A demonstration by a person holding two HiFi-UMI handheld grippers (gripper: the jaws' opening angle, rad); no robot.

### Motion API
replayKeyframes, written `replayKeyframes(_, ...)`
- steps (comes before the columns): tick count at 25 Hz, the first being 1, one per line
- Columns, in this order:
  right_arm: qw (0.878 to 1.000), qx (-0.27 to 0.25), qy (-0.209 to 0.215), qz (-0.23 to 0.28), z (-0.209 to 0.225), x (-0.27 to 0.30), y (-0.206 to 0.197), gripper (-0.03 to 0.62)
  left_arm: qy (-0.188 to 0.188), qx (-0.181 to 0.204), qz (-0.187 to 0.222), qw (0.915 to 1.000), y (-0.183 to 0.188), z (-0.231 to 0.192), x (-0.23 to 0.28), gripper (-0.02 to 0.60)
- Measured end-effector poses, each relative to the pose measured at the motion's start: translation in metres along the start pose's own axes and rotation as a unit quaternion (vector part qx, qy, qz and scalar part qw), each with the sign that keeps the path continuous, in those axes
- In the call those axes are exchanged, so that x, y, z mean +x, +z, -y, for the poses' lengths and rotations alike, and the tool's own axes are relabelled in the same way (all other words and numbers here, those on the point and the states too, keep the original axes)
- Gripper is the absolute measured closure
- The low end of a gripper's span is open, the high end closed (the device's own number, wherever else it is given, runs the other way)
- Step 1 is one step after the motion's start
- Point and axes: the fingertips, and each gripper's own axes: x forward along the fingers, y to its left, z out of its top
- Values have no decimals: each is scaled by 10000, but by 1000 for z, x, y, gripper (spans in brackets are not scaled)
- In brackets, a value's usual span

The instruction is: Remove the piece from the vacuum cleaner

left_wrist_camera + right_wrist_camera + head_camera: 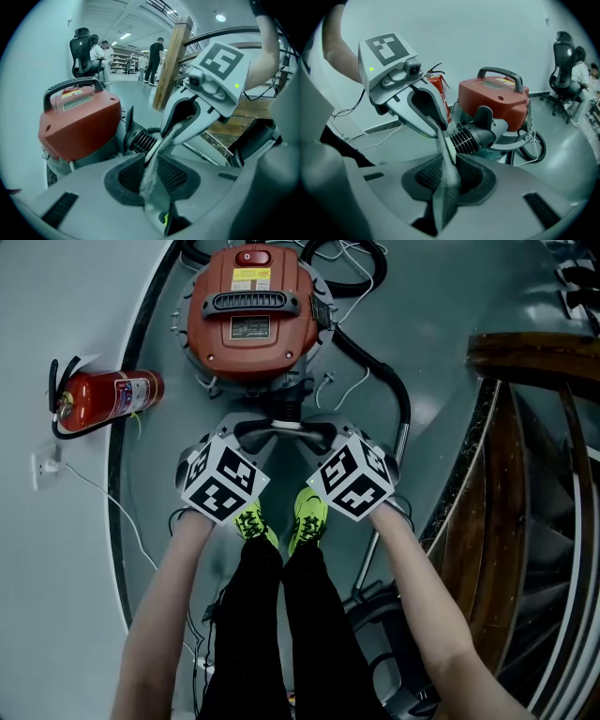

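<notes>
Both grippers clenched at the vacuum's hose inlet, piece still seated.

The left gripper (152, 152) and right gripper (443, 145) each have their jaws squeezed to a thin slit in their own gripper view. The tips meet just beside the ribbed black connector (471, 136), which is plugged into the front of the red vacuum cleaner (251, 310) on the floor (56, 615). Can't tell whether the tips pinch anything: the fingers run edge-on and hide the contact spot. In the head view the marker cubes (220, 482) cover most of both grippers, so the connector shows only as a dark stub. The hose (380, 371) curves off right and passes behind the right gripper's cube. A fire extinguisher (103, 397) lies to the left, well apart.
</notes>
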Motion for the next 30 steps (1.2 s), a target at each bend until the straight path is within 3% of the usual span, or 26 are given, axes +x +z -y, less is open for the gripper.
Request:
replayKeyframes(16, 9991, 49, -406, 103, -5, -2, -4, 514, 189, 32, 52, 9998, -4, 9, -2, 494)
replayKeyframes(30, 9976, -209, -662, 67, -15, -4, -9, 513, 331, 162, 50, 9993, -10, 20, -4, 494)
